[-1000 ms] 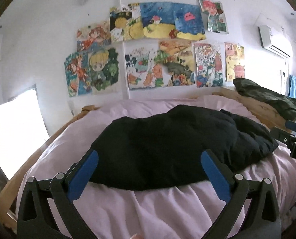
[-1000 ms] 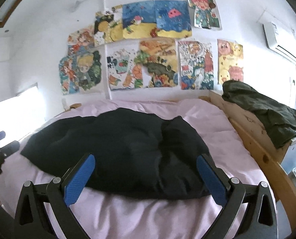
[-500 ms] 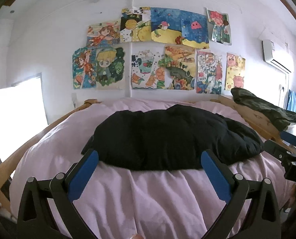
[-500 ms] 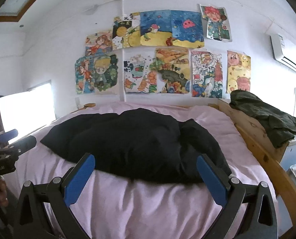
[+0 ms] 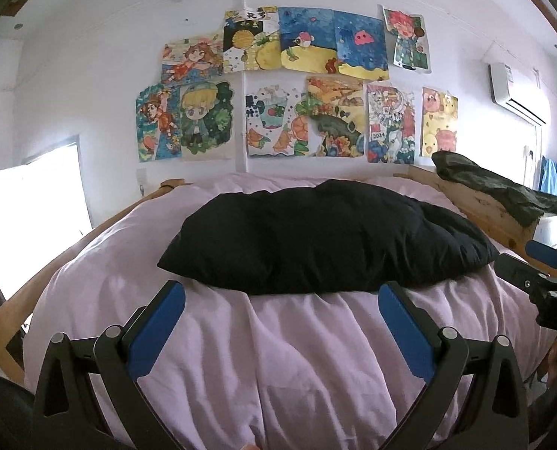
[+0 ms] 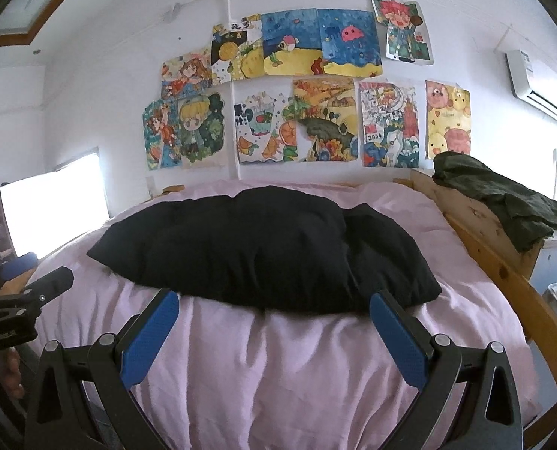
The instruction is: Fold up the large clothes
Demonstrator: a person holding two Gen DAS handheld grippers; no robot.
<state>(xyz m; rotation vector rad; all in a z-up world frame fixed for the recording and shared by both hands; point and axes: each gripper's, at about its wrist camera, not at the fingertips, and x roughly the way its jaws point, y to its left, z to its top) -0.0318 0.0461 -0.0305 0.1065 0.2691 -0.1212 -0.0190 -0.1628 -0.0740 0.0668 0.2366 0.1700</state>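
Observation:
A large black garment lies folded in a thick bundle across the middle of a bed with a pink cover. It also shows in the right wrist view. My left gripper is open and empty, held back from the garment's near edge. My right gripper is open and empty too, also short of the near edge. The right gripper's side shows at the right edge of the left wrist view. The left gripper's side shows at the left edge of the right wrist view.
A wooden bed rail runs along the right side. A dark green garment is draped over its far end. Drawings cover the wall behind the bed. A bright window is at the left.
Both grippers have pulled back from the black garment toward the foot of the bed, so more pink cover shows in front of it. The garment lies still.

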